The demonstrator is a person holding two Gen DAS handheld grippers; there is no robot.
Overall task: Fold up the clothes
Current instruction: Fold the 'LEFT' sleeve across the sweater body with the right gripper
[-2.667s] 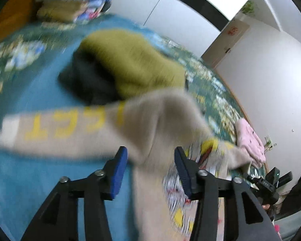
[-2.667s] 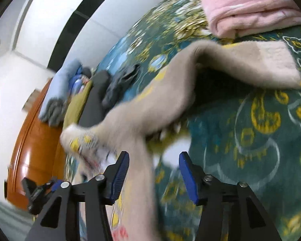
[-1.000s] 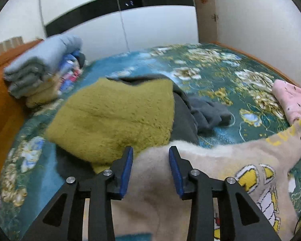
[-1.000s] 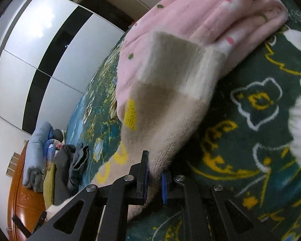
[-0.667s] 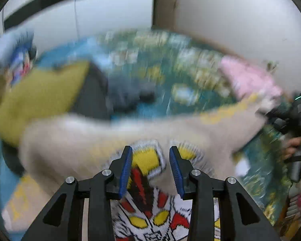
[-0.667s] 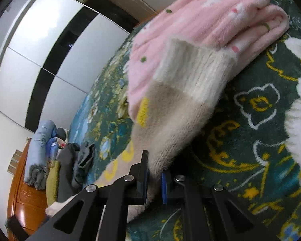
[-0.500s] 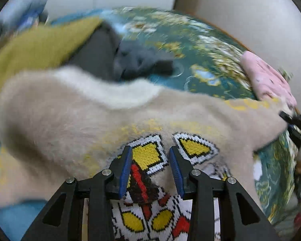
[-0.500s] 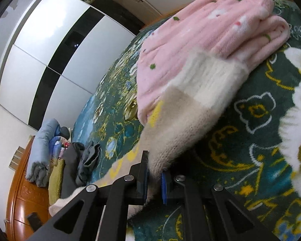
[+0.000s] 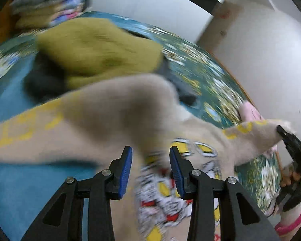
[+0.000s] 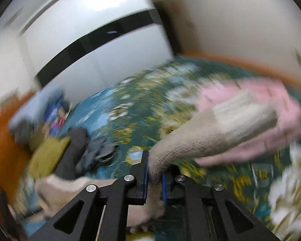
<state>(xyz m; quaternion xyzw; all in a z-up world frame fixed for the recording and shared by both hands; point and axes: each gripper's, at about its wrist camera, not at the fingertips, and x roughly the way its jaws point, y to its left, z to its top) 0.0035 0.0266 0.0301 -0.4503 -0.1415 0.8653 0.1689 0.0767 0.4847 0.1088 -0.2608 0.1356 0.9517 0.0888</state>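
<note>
A beige knit sweater [image 9: 118,110] with yellow letters on the sleeves and a red, yellow and white cartoon print lies on the green floral bed. My left gripper [image 9: 150,166] is open, its blue pads on either side of the sweater's body near the print. My right gripper [image 10: 155,177] is shut on the sweater's right sleeve [image 10: 200,134], which is lifted with its cream cuff [image 10: 244,112] ahead. The right gripper also shows at the right edge of the left wrist view [image 9: 287,138], holding the sleeve up. Both views are blurred.
An olive fleece [image 9: 98,48] over dark garments [image 9: 44,80] lies beyond the sweater. A folded pink garment [image 10: 260,120] lies at the bed's right side. A stack of folded clothes [image 10: 36,110] sits by the orange headboard [image 10: 2,146]. White walls and wardrobe doors stand behind.
The right gripper has lifted the sleeve and swung, the cuff now in front of the pink garment. The left gripper has moved over the sweater's body, still open.
</note>
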